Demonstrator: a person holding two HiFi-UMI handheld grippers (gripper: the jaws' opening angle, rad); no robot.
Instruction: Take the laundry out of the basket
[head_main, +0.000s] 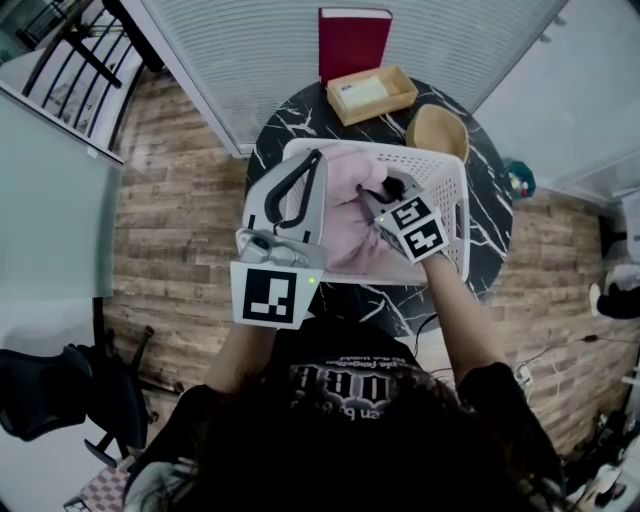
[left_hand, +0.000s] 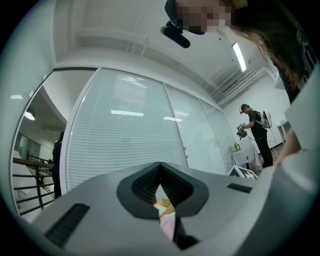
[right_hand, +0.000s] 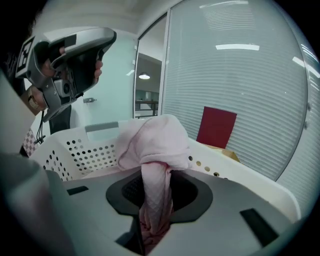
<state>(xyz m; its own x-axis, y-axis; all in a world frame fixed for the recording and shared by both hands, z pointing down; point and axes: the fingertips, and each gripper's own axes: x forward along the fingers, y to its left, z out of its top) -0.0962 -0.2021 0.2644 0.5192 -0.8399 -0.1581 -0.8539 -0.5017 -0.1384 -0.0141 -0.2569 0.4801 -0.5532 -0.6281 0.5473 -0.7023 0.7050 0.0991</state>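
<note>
A white perforated laundry basket (head_main: 447, 166) stands on a round black marble table (head_main: 492, 232), with pink laundry (head_main: 343, 196) piled inside. My right gripper (head_main: 378, 203) reaches into the basket and is shut on a fold of the pink cloth. In the right gripper view that cloth (right_hand: 156, 141) rises as a bunched column from between the jaws of the right gripper (right_hand: 152, 202), lifted above the basket wall (right_hand: 80, 151). My left gripper (head_main: 316, 156) hovers over the basket's left rim, jaws together with nothing held; it also shows as the left gripper (right_hand: 70, 54) at upper left there.
Behind the basket on the table lie a cardboard box (head_main: 372, 94), a wooden bowl (head_main: 437, 131) and an upright red board (head_main: 354, 40). A glass wall with blinds (head_main: 260, 60) runs behind. A black chair (head_main: 60, 388) stands at lower left. Another person (left_hand: 257, 131) stands far off.
</note>
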